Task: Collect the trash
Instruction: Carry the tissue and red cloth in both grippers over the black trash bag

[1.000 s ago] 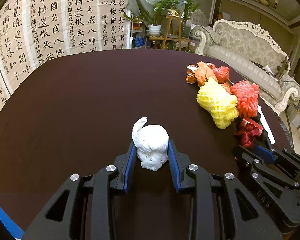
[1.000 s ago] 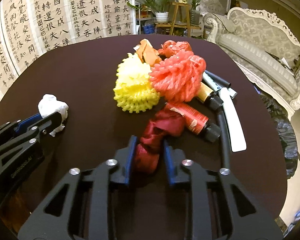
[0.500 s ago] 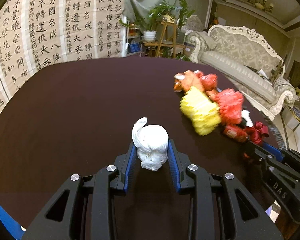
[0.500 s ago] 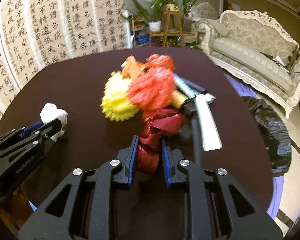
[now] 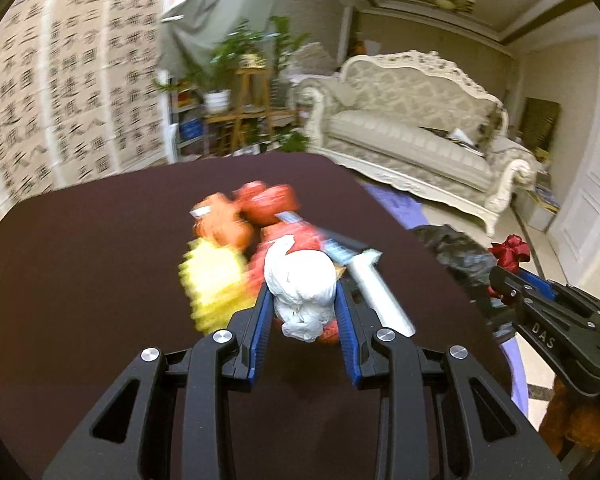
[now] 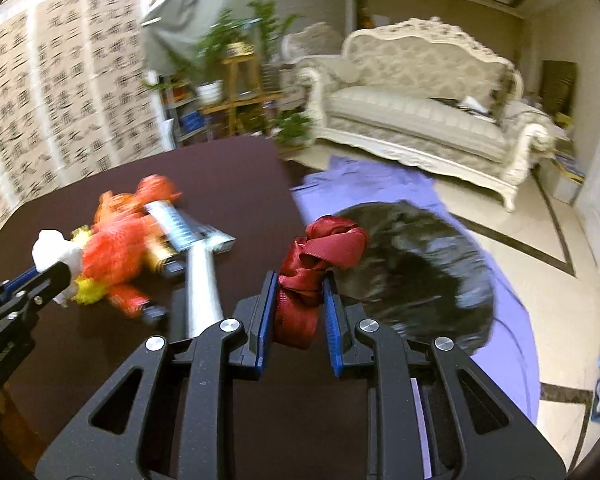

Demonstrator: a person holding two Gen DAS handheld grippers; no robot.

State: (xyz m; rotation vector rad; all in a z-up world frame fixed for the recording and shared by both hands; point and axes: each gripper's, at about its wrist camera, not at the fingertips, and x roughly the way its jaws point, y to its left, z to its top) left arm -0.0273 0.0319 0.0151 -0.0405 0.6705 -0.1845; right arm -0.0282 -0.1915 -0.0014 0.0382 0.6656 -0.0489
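Observation:
My left gripper (image 5: 303, 304) is shut on a crumpled white tissue ball (image 5: 302, 284) and holds it above the dark table (image 5: 100, 280), over the trash pile. My right gripper (image 6: 300, 300) is shut on a dark red ribbon (image 6: 320, 252) at the table's right edge, in front of a black trash bag (image 6: 420, 272) on the floor. On the table lie a yellow foam net (image 5: 212, 280), a red foam net (image 6: 116, 248), orange wrappers (image 5: 220, 224) and a white strip (image 6: 202, 288). The right gripper with the ribbon (image 5: 510, 252) shows at the right of the left wrist view.
The black bag rests on a purple sheet (image 6: 380, 176) on the tiled floor beside the table. A cream sofa (image 6: 420, 116) stands behind it, a plant stand (image 6: 236, 92) at the back, and calligraphy panels (image 6: 52, 92) on the left wall.
Both grippers have lifted and swung right with their loads: the tissue has left the table and now hangs over the pile, and the ribbon has come off the pile to the table's edge near the bag.

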